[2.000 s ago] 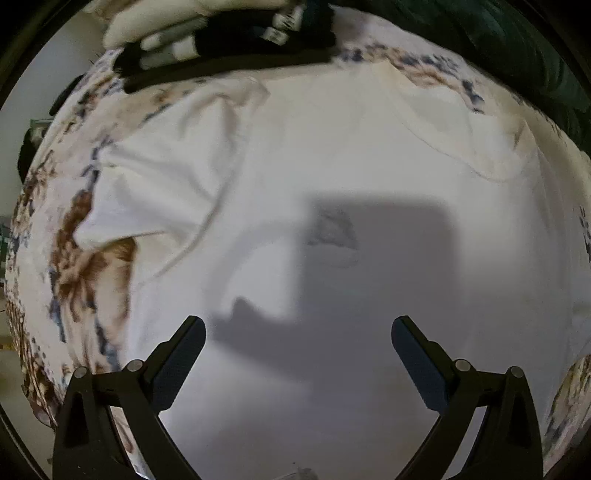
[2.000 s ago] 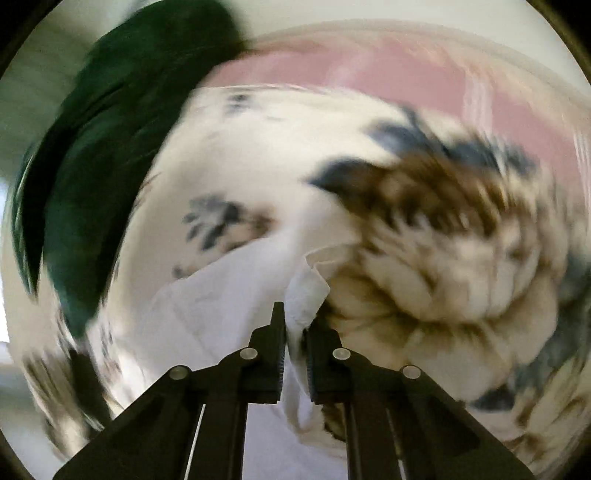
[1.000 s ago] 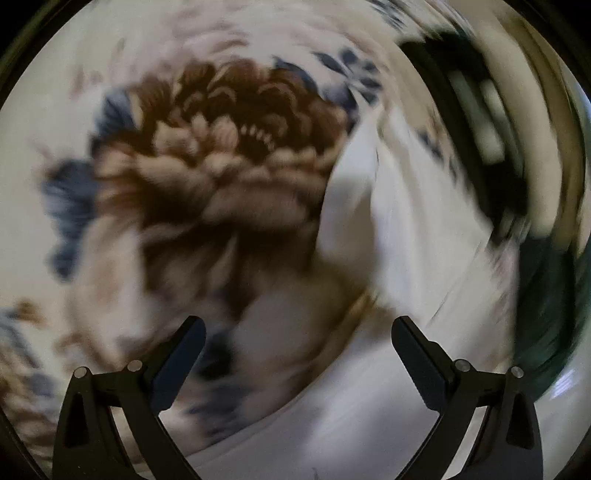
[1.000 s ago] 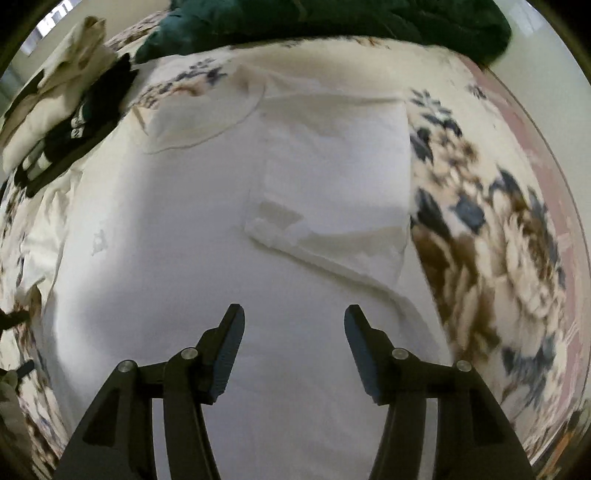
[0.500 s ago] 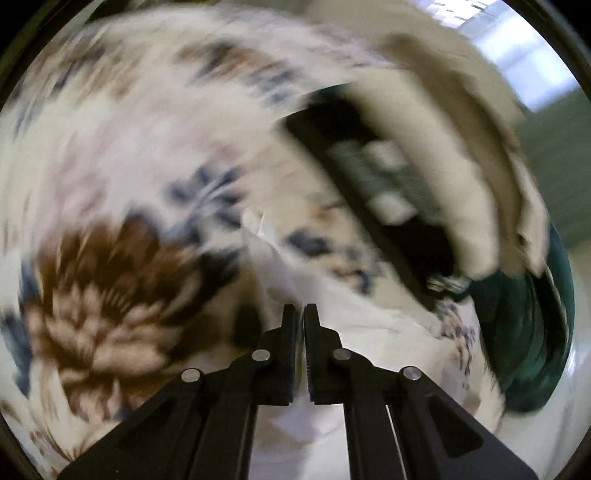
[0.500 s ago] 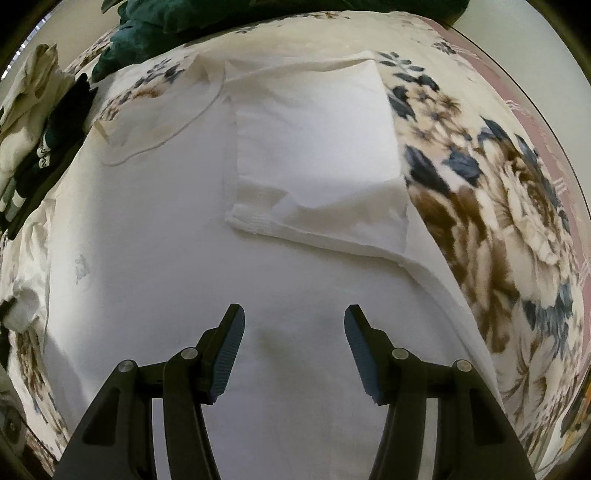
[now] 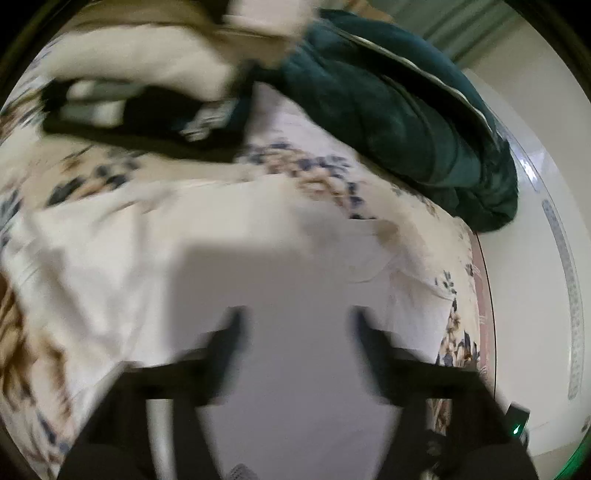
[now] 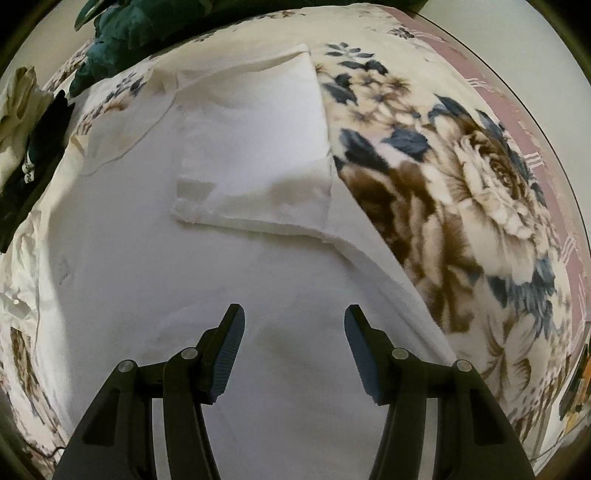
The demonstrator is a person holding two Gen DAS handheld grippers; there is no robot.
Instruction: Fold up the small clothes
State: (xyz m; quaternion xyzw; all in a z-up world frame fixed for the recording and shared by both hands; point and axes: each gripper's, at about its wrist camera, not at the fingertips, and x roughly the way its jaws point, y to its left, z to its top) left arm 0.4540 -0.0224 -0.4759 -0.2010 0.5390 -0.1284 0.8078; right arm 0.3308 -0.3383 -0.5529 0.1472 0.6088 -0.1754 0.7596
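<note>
A white T-shirt (image 8: 155, 266) lies flat on a flowered blanket (image 8: 480, 192). Its right sleeve (image 8: 255, 158) is folded inward over the body. The left edge of the shirt is bunched. My right gripper (image 8: 293, 325) is open and empty above the shirt's lower middle. In the blurred left wrist view the same shirt (image 7: 207, 258) fills the centre, and my left gripper (image 7: 295, 328) is open and empty above it.
A dark green garment (image 7: 399, 110) lies at the far end of the blanket, also in the right wrist view (image 8: 125, 33). A pile of black and cream clothes (image 7: 140, 99) lies at the far left. The blanket's pink edge (image 8: 524, 96) runs on the right.
My left gripper was shut on the shirt's left sleeve half a second ago; it is now open and has swung back over the shirt. My right gripper stayed open and edged closer.
</note>
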